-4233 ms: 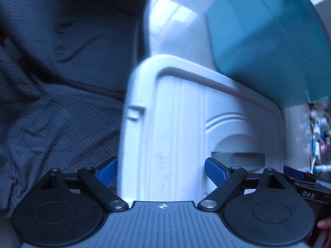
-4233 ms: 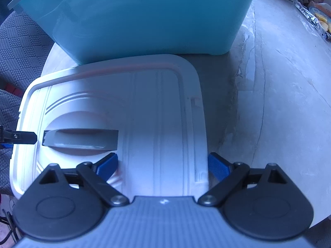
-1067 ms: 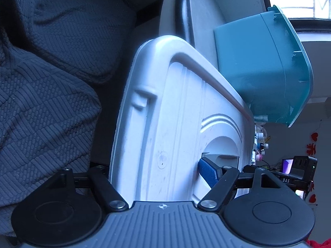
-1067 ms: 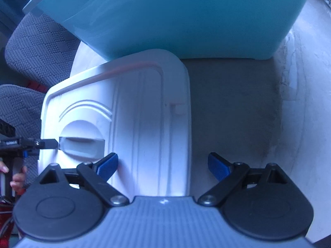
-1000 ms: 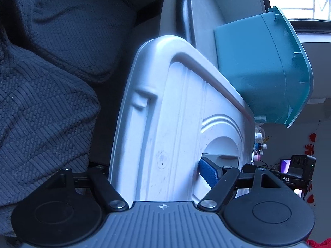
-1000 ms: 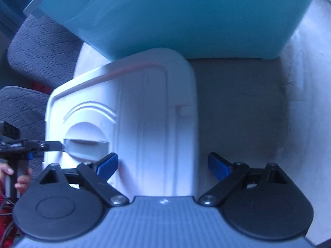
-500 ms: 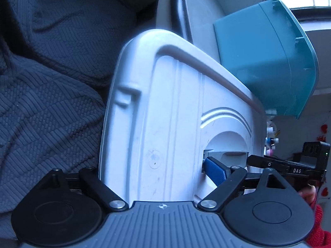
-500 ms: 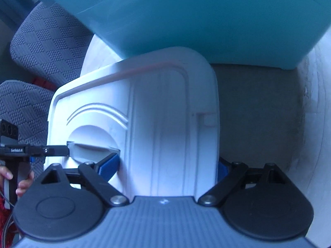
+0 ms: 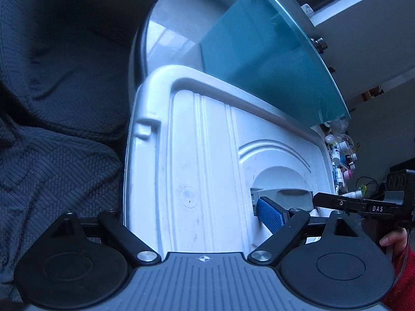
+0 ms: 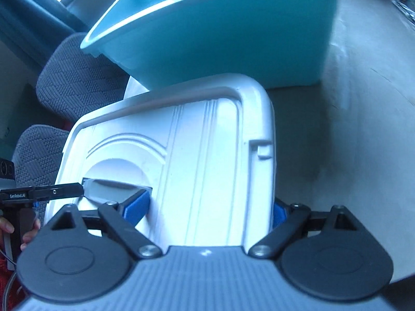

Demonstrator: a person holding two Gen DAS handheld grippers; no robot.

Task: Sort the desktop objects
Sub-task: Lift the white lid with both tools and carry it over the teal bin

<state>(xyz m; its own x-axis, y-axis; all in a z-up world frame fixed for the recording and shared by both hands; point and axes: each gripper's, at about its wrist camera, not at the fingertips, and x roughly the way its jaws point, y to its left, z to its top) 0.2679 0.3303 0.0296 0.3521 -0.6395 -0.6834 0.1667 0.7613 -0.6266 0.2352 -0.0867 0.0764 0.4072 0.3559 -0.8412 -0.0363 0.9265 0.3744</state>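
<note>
A white plastic lid (image 9: 207, 171) with a grey recessed handle (image 9: 282, 198) fills both views; it also shows in the right wrist view (image 10: 197, 160). My left gripper (image 9: 192, 215) is shut on one side of the lid, one blue pad (image 9: 271, 213) on top near the handle, the other hidden below. My right gripper (image 10: 207, 207) is shut on the opposite side, a blue pad (image 10: 137, 207) on top. The lid is lifted and tilted off the table. A teal storage bin (image 10: 220, 33) stands just beyond it, also in the left wrist view (image 9: 264, 57).
A pale round table (image 10: 363, 103) carries the bin. Dark quilted chair cushions (image 9: 52, 129) lie to the left, also in the right wrist view (image 10: 72, 77). Small bottles and clutter (image 9: 339, 155) sit far right in the left wrist view.
Both grippers closed on the lid's opposite sides. The lid has been lifted off the table and tilted, moving toward the teal bin.
</note>
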